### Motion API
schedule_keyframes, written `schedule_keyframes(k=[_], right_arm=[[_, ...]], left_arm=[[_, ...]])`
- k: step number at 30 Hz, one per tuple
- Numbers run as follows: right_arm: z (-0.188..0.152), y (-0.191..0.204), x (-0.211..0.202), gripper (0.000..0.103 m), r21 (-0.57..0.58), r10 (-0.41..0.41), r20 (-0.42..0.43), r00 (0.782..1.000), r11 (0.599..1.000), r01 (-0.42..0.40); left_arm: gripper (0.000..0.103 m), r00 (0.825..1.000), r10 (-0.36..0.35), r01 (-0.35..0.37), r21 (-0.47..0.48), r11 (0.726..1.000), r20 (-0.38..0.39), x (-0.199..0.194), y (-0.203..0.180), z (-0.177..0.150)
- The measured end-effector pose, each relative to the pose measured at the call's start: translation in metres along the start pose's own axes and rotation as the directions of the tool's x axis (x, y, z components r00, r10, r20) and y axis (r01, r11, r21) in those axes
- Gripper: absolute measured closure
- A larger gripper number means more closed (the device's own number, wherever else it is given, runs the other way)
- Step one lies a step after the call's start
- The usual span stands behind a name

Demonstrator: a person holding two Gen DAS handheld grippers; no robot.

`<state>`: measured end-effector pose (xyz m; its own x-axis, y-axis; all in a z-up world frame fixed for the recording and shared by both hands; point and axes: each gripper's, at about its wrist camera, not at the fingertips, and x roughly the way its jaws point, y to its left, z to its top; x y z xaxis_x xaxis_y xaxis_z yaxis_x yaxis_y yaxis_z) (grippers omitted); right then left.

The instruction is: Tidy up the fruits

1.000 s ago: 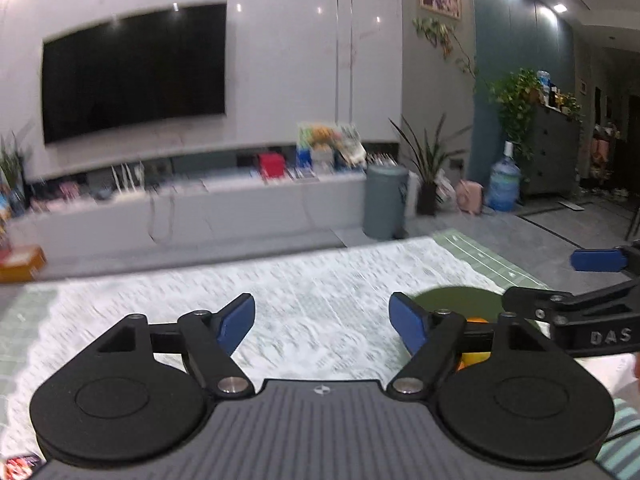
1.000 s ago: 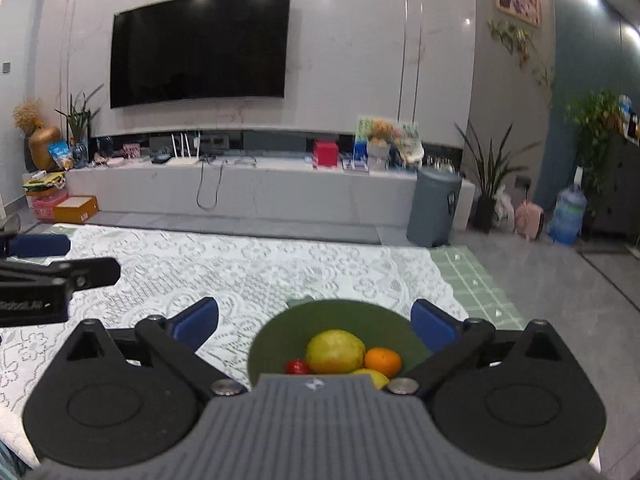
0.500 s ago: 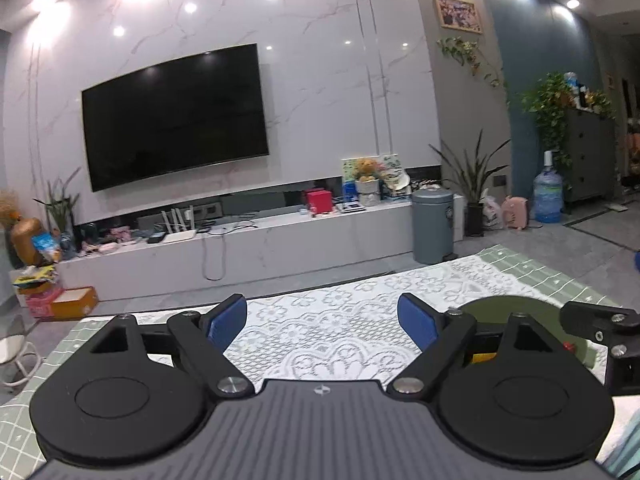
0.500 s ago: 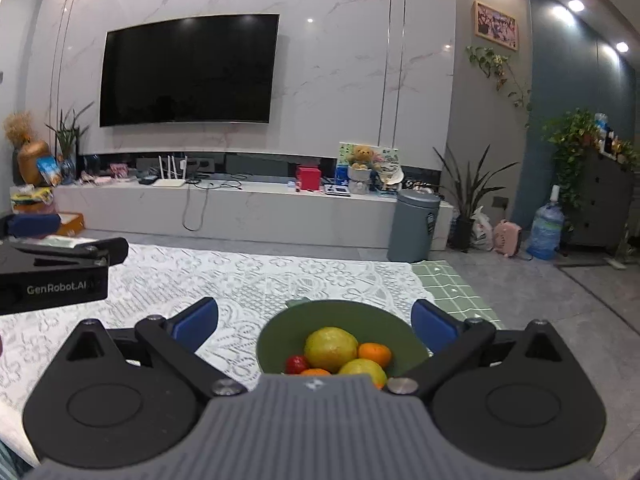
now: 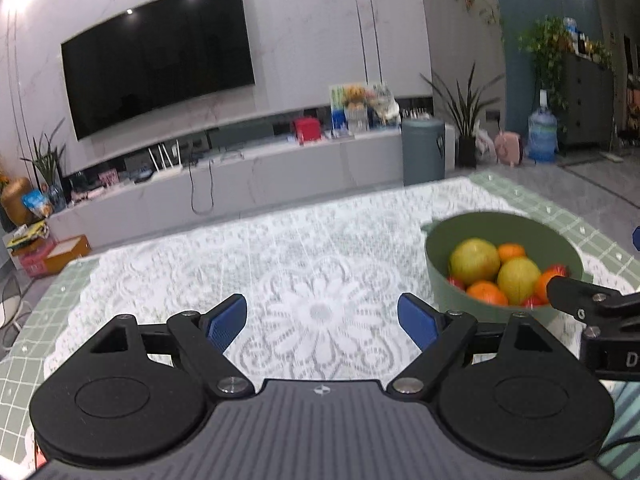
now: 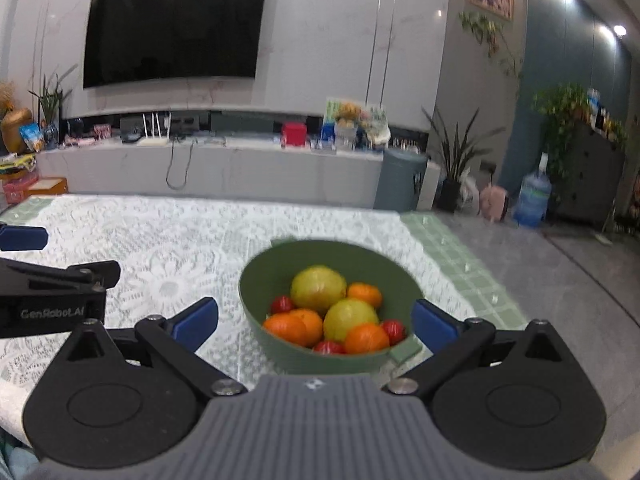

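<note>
From the left wrist camera, the left gripper (image 5: 322,318) hung over the white lace tablecloth (image 5: 280,264), its blue-padded fingers (image 5: 224,320) spread wide with nothing but cloth between them. The round olive-green plastic bowl (image 5: 448,292) stood upright on the cloth ahead and to the right, mouth facing up, well outside the jaws. In it lay a heap of fruit: two large yellow-green round fruits (image 5: 474,262), several small oranges (image 5: 486,294) and small red fruits (image 5: 456,282). Being round, the bowl and fruit showed no clear long axis. A black part of the right gripper (image 5: 592,304) crossed the bowl's near right edge.

From the right wrist camera, the right gripper (image 6: 316,322) faced the same green bowl (image 6: 256,280) almost straight on. Its blue-padded fingers (image 6: 196,322) stood wide apart, one on either side of the bowl's near wall and short of touching it. The yellow-green fruits (image 6: 318,288) sat at the centre of the heap, the oranges (image 6: 294,326) and red fruits (image 6: 282,304) around them. A small tab (image 6: 404,350) jutted from the bowl's near right rim. The left gripper's black body (image 6: 52,300) showed at the left edge, over the lace.
</note>
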<state>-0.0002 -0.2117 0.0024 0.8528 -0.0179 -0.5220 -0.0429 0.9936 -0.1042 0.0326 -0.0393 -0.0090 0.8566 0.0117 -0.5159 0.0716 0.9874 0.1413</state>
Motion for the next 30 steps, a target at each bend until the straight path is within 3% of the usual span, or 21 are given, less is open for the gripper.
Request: schedule_keyframes(k=[9, 30], right_arm=[[-0.0066, 0.0031, 0.0053, 0.004, -0.004, 0.011, -0.044, 0.999, 1.000, -0.011], [-0.0070, 0.0042, 0.0046, 0.004, -0.002, 0.022, -0.053, 0.998, 1.000, -0.022]], left_arm=[[0.003, 0.998, -0.009, 0.010, 0.010, 1.000, -0.066, 0.0021, -0.0045, -0.0075], [0.003, 0.997, -0.006, 0.005, -0.016, 1.000, -0.080, -0.0039, 0.0004, -0.0063]])
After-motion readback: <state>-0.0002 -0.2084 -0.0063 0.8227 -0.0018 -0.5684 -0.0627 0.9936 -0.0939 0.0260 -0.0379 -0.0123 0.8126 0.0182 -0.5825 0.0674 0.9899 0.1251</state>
